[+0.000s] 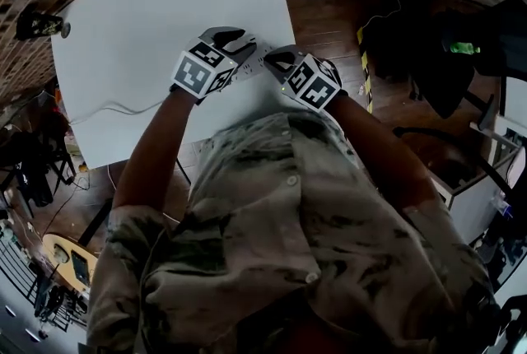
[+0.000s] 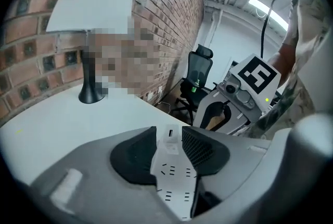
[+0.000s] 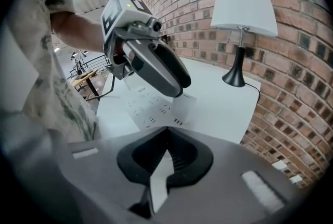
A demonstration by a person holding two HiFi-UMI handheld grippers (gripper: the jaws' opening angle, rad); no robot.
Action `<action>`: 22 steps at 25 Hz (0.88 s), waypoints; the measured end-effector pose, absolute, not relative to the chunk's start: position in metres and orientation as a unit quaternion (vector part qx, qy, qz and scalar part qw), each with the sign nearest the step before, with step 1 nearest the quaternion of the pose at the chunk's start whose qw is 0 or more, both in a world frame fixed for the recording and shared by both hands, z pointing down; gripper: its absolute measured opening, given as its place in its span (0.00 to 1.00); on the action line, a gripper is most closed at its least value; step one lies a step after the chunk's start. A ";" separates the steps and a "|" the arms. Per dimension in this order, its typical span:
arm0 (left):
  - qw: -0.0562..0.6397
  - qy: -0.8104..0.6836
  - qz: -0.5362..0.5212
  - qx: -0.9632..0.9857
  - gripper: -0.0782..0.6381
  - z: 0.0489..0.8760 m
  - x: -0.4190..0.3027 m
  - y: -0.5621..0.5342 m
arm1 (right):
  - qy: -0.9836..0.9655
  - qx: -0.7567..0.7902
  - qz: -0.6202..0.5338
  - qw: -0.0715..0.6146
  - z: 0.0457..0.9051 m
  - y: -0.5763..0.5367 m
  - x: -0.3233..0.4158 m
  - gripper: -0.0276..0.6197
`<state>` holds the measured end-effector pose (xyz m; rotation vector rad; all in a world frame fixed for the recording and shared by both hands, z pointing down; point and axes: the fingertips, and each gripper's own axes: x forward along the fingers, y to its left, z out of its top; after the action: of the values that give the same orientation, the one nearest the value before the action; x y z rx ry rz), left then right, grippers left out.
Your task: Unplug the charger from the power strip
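- Cable: pale lead, lies across the left part of the table and runs towards the middle.
- Table: white top, set against a brick wall.
- Lamp: white shade on a dark stem and round base. It stands at the table's far edge, well apart from both tools.
- Left gripper: held over the table's near middle and tilted down. Its fingers stand wide, one on each side of the strip's end, and do not press on it.
- Power strip: white, several rows of slots, flat on the table. It runs lengthwise between the left fingers and lies between the two tools in the head view.
- Charger: small white block with a dark slot, seated at the strip's far end, level with the left fingertips (its plug cannot be made out).
- Right gripper: just beside the left one, at the strip's other side. Its fingertips are together with nothing between them (only a white sliver of surface shows behind the tips). The left tool's body stands across its line to the strip.
- Office chair: black, on the floor beyond the table's end.
- Striped tape: yellow and black, on the wooden floor to the right.
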<state>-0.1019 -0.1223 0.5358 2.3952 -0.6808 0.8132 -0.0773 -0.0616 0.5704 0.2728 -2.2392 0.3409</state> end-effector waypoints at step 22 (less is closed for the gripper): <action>0.265 -0.188 0.339 0.883 0.26 0.572 -0.075 -0.110 | -0.879 0.113 0.146 0.440 0.588 -0.062 -0.080 0.05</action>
<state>-0.0753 -0.1099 0.5724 2.3865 -0.5073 0.9161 -0.0802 -0.0615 0.5878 0.2811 -2.1816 0.3629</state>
